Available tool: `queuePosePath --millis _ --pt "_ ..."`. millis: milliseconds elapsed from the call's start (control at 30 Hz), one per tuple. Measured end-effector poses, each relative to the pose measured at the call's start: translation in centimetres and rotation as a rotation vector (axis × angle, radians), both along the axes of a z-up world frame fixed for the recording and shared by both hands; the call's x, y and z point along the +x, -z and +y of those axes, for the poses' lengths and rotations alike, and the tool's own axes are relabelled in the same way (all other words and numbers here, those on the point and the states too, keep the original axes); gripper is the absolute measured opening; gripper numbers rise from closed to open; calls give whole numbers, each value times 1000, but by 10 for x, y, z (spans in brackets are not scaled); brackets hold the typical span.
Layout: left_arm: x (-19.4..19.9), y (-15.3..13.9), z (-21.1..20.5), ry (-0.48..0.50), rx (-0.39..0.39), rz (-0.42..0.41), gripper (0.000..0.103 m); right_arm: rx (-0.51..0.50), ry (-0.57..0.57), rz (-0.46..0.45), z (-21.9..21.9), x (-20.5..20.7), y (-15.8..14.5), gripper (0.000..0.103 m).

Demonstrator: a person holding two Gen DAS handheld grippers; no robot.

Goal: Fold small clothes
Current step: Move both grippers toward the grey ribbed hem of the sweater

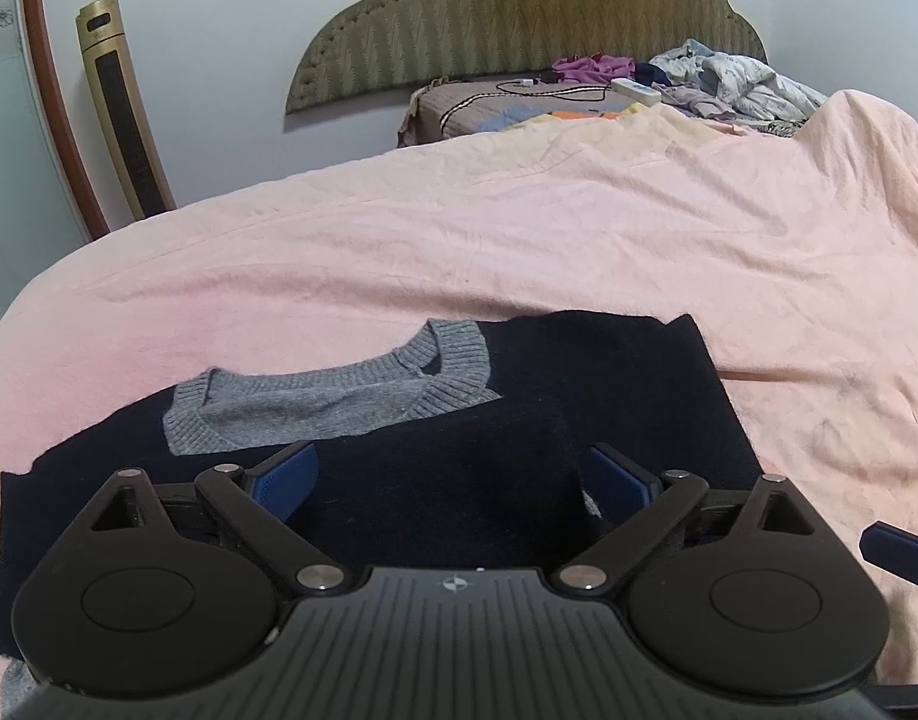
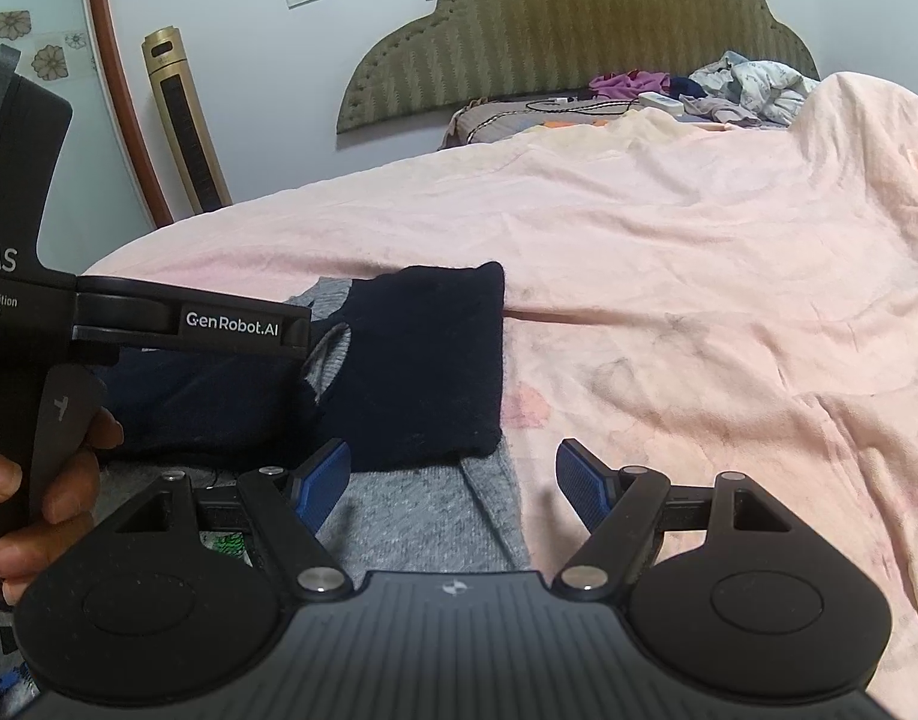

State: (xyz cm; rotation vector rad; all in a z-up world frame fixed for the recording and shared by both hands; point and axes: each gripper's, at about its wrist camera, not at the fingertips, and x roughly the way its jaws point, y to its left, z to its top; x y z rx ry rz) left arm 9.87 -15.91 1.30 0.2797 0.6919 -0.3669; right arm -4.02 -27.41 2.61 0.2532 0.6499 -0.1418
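A small navy sweater (image 1: pixel 609 384) with a grey ribbed collar (image 1: pixel 339 396) lies partly folded on the pink bed cover (image 1: pixel 519 228). My left gripper (image 1: pixel 453 474) is open, its blue pads on either side of a raised navy fold. In the right wrist view the sweater's navy folded part (image 2: pixel 429 360) lies over its grey hem (image 2: pixel 423 510). My right gripper (image 2: pixel 453 480) is open, low over the grey hem at the garment's right edge. The left gripper's body (image 2: pixel 189 324) shows at the left of that view, with the hand holding it.
The pink cover (image 2: pixel 699 240) stretches far and right, bulging at the right. A pile of clothes (image 1: pixel 729 84), cables and a remote lie by the green headboard (image 1: pixel 519 18). A gold tower fan (image 1: pixel 123 108) stands at the left wall.
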Motion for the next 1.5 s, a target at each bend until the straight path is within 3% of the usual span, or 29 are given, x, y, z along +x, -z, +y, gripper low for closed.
queuePosePath --millis 667,1267,1500 --pt "-31 0 66 -134 -3 20 98 -70 -92 15 33 -18 -3 76" --pt "-80 -26 143 -248 2 -62 101 -68 -174 21 54 -47 -6 81" --pt "-100 -28 195 -319 8 -78 102 -61 -166 20 45 -66 -8 81"
